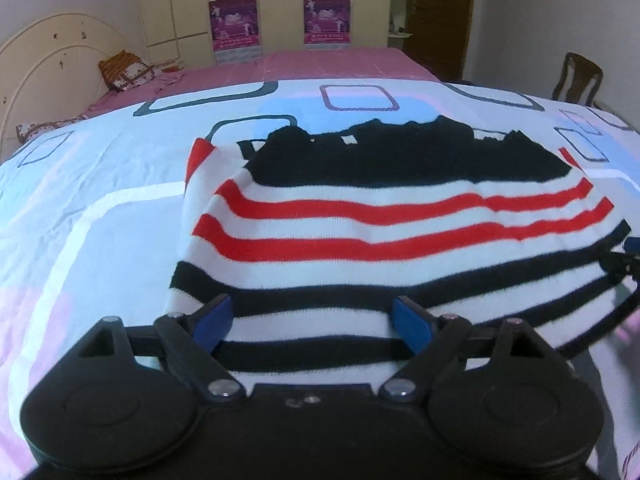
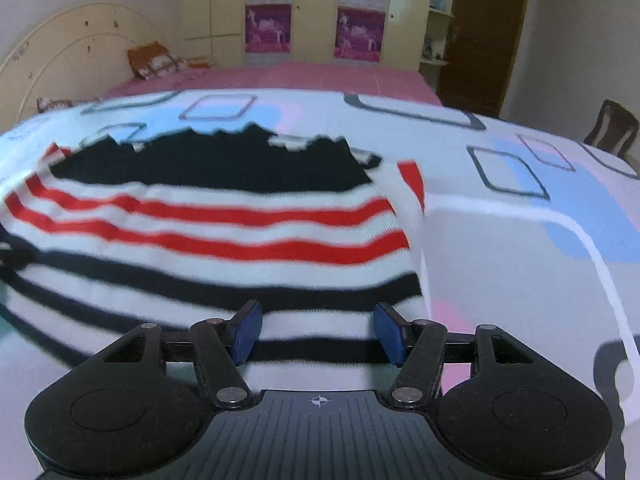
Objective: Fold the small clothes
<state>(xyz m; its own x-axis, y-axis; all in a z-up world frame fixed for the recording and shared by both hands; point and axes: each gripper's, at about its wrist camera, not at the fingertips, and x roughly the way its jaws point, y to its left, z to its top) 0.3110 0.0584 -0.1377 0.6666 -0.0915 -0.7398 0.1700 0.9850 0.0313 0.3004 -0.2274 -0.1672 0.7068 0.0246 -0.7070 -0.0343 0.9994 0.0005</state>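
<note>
Here, a small striped sweater [image 1: 380, 232] lies spread flat on a bed covered by a pale patterned bedsheet [image 1: 100, 208]. Its bands run black at the far edge, then red and white, then black and white nearest the cameras. The left gripper [image 1: 312, 324] sits at six o'clock over the near hem toward the left corner, jaws spread wide, holding nothing. The right gripper [image 2: 318, 332] sits likewise over the hem toward the right corner, jaws wide apart and empty. A risk, by judgement: closing the jaws may pinch the bedsheet along with the knit, or catch only one layer, so the fold would drag crooked. A wooden chair [image 1: 578, 80] stands at two o'clock.
</note>
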